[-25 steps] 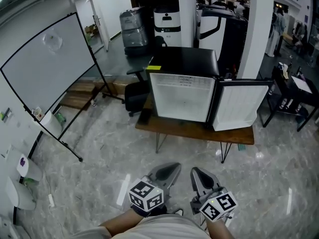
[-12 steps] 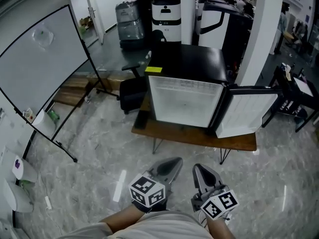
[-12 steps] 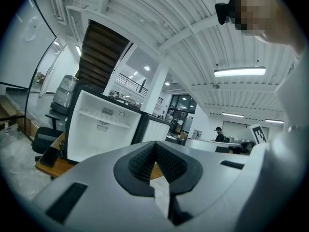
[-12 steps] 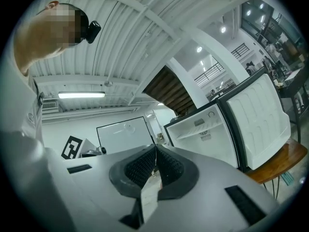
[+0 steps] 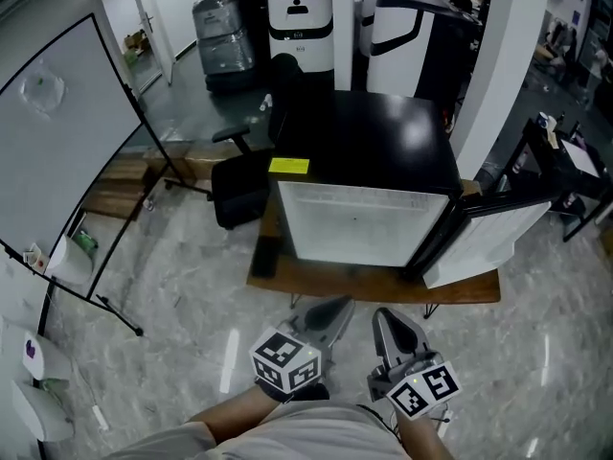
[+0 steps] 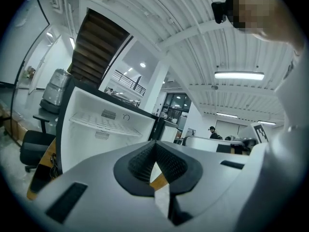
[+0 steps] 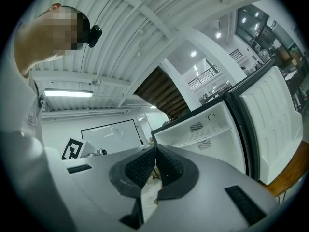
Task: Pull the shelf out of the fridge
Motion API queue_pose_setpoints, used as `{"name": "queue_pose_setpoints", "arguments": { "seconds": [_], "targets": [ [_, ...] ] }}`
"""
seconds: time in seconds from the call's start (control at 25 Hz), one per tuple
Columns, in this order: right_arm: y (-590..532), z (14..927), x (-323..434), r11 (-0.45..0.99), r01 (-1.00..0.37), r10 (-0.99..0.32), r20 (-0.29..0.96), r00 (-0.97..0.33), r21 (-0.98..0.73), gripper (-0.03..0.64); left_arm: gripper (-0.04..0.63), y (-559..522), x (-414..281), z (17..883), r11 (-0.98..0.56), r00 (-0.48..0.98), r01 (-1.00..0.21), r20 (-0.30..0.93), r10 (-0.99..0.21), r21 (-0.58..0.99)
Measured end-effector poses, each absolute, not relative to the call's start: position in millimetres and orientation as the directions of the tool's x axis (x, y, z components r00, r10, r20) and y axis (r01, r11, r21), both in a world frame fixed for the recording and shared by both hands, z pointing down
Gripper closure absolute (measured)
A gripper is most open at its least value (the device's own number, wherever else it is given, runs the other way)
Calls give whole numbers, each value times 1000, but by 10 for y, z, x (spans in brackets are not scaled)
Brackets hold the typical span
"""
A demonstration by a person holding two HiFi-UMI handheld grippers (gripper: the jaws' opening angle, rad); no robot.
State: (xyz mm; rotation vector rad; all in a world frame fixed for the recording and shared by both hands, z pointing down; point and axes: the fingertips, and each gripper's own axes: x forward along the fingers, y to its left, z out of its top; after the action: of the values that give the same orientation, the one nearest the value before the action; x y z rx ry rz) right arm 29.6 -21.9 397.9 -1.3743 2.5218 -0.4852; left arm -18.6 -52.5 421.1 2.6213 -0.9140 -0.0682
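Note:
A small black fridge point(image 5: 364, 151) stands on a low wooden table point(image 5: 374, 282), its door point(image 5: 488, 238) swung open to the right. The white inside shows a wire shelf point(image 6: 104, 126) in the left gripper view, and the same shelf point(image 7: 210, 132) in the right gripper view. My left gripper point(image 5: 330, 316) and right gripper point(image 5: 388, 322) hang side by side low in the head view, in front of the table and apart from the fridge. Both are shut with nothing between the pads.
A whiteboard on a stand point(image 5: 57, 161) leans at the left. A black office chair point(image 5: 239, 185) sits left of the fridge. White machines point(image 5: 297, 17) and a pillar point(image 5: 503, 56) stand behind. A black desk point(image 5: 565, 171) is at the right. Marble floor lies around the table.
The head view has moved closer to the fridge, which now sits larger and lower in frame. Both grippers stay shut, side by side.

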Motion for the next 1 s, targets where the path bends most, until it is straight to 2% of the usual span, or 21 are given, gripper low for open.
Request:
{"name": "queue_pose_setpoints", "arguments": {
  "seconds": [0.36, 0.64, 0.84, 1.0],
  "targets": [
    [-778, 3965, 252, 457, -793, -873, -33, -487, -402, 597, 589, -1171, -207, 4237, -744, 812, -563, 71, -580, 360],
    [-1177, 4032, 384, 471, -780, -861, -21, -509, -412, 597, 589, -1649, -86, 4353, -703, 787, -578, 58, -614, 413],
    [-1465, 4033, 519, 507, -756, -835, -19, -549, -414, 597, 588, -2034, 38, 4543, -623, 768, -551, 45, -639, 555],
    [-1627, 4065, 632, 526, -738, -817, -12, -576, -423, 597, 578, -2359, 76, 4843, -455, 745, -456, 49, -665, 765]
  ]
}}
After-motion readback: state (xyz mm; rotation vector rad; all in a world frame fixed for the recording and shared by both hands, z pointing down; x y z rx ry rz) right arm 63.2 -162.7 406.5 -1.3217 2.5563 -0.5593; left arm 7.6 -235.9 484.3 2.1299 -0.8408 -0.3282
